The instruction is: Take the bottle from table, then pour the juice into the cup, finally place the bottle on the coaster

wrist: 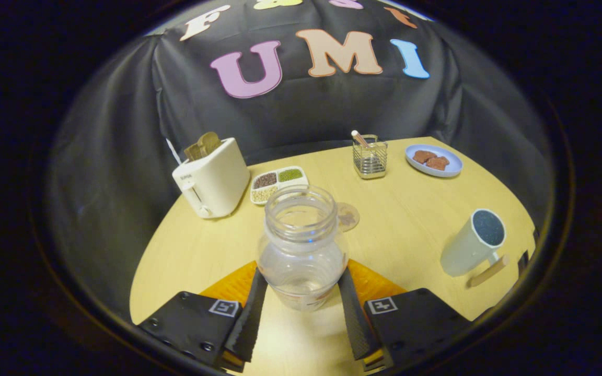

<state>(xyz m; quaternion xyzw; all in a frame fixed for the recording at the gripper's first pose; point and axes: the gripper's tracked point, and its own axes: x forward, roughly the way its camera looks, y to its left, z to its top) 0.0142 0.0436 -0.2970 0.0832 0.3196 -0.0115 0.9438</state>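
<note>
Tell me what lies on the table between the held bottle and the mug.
In the gripper view, that stretch of the yellow table is bare. The clear bottle sits clamped between the gripper fingers; the mug stands apart, beyond them to one side.

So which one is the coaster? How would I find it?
Start at the white toaster on the yellow table. Beside it is a tray of beans, and in front of that the clear bottle held in the gripper. The coaster peeks out just behind the bottle: a flat, round, brownish disc.
</note>
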